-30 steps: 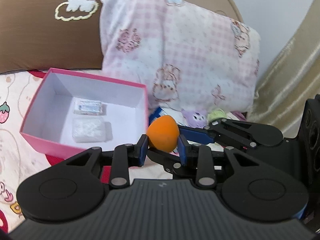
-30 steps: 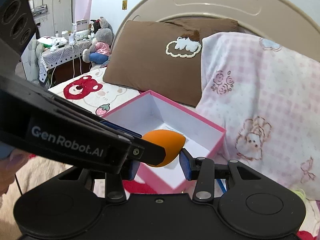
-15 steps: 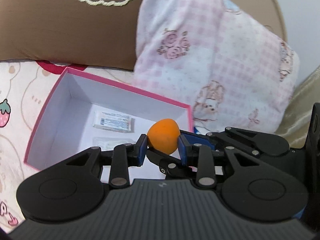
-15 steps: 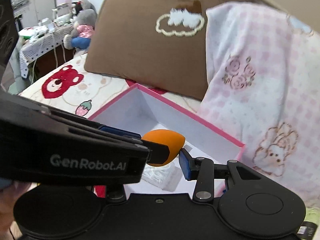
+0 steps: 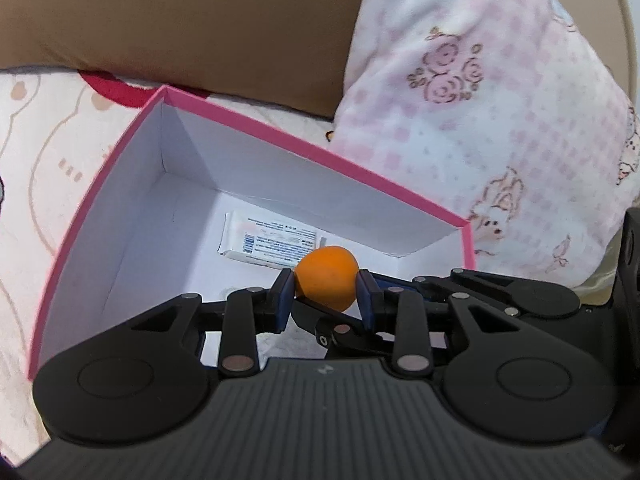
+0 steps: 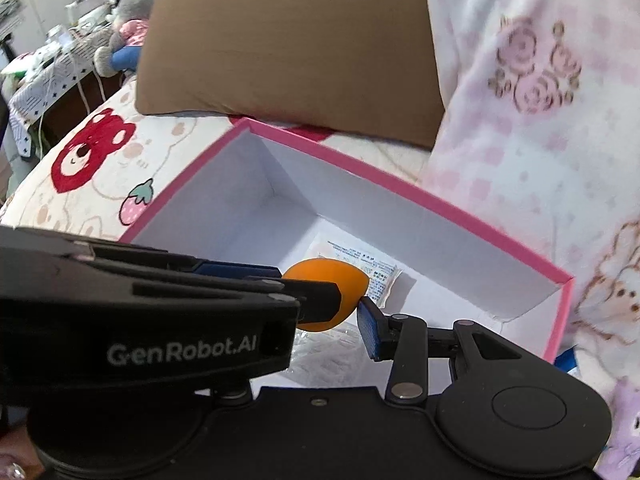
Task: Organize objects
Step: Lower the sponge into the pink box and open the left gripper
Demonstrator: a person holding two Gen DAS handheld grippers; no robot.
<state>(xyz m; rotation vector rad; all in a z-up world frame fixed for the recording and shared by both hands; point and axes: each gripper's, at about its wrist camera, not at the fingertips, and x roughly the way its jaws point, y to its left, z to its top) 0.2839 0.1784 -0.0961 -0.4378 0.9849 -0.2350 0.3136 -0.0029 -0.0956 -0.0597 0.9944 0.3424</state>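
Note:
An orange egg-shaped sponge (image 5: 326,278) hangs over the open pink box (image 5: 320,152), just above its white floor. My left gripper (image 5: 325,300) is shut on it, a blue pad on each side. In the right wrist view the sponge (image 6: 344,280) sits at my right gripper (image 6: 332,312). The right finger's blue pad (image 6: 370,332) touches the sponge's pointed end. Its other finger is hidden behind the left gripper's body, which crosses in from the left. The box (image 6: 400,184) holds a white packet with blue print (image 5: 272,246) and a clear bag of white stuff (image 6: 328,356).
The box lies on a cartoon-print bedsheet (image 6: 100,168). A brown pillow (image 5: 180,20) stands behind it and a pink checked pillow (image 5: 500,120) presses against its right side. Far left, a table with plush toys (image 6: 120,40) stands beside the bed.
Both grippers have moved forward and down together with the sponge, from beside the box's near right corner to over its inside. The box now fills much more of both views.

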